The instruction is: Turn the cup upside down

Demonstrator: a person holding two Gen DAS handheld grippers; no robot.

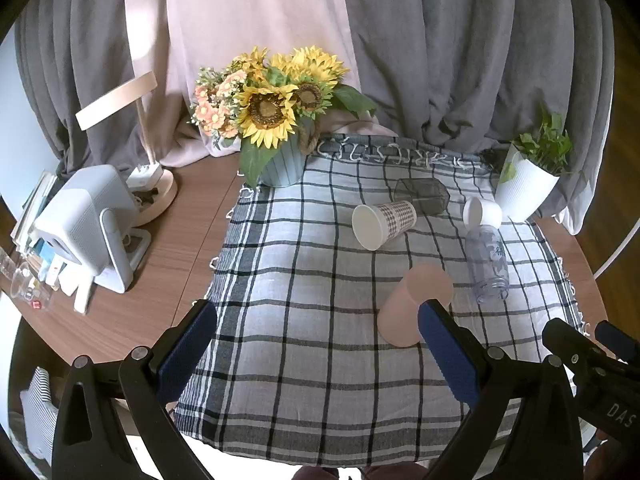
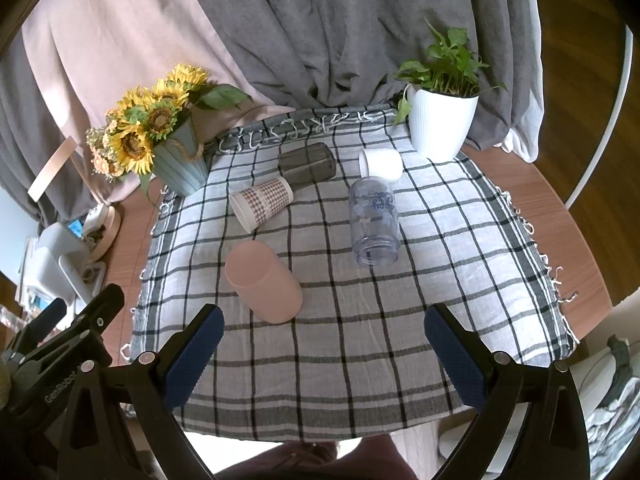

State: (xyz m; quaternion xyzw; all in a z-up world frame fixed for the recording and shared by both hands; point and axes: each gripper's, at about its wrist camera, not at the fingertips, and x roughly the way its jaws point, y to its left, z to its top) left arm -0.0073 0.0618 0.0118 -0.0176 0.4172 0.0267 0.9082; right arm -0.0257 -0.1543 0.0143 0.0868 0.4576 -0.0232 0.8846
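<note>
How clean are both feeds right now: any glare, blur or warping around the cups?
Left wrist: strong fisheye bending at the edges, pink cup sharp, partly hidden by a finger pad. Right wrist: same warping, clear cup readable, bright washout along the cloth's near edge.

"GenRobot" in white on the black body of the left gripper (image 2: 60, 344), seen at lower left of the right wrist view. "DAS" partly readable on the right gripper (image 1: 592, 364). Clear bottle (image 2: 374, 222), ahead of the right gripper, has upside-down script, apparently "happy".
</note>
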